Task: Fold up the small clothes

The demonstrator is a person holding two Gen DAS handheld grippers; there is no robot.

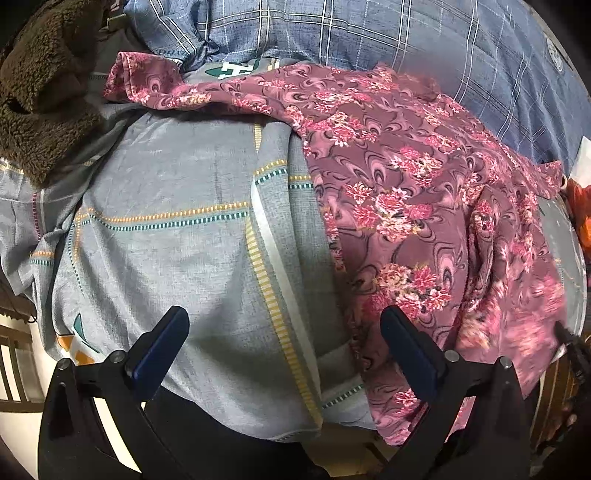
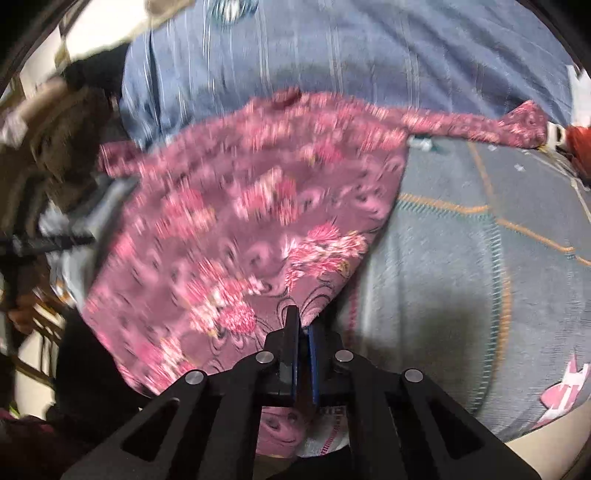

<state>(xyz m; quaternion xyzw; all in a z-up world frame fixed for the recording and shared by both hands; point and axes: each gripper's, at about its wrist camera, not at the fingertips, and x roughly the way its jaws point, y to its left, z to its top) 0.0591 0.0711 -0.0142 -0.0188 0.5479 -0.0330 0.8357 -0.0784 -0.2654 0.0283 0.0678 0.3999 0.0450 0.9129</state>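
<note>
A small pink floral garment [image 1: 417,192] lies spread over the right part of a grey checked bedsheet [image 1: 177,229], one sleeve stretched to the far left. My left gripper [image 1: 284,332] is open and empty, hovering over the sheet beside the garment's left edge. My right gripper [image 2: 303,328] is shut on the near corner of the pink floral garment [image 2: 229,221] and holds it lifted; this view is blurred by motion. The right gripper also shows at the right edge of the left wrist view [image 1: 569,339].
A blue plaid quilt [image 1: 369,33] lies behind the garment. A brown fleece blanket [image 1: 40,85] is heaped at the far left. An orange object [image 1: 580,214] sits at the right edge. The bed's front edge drops off near the grippers.
</note>
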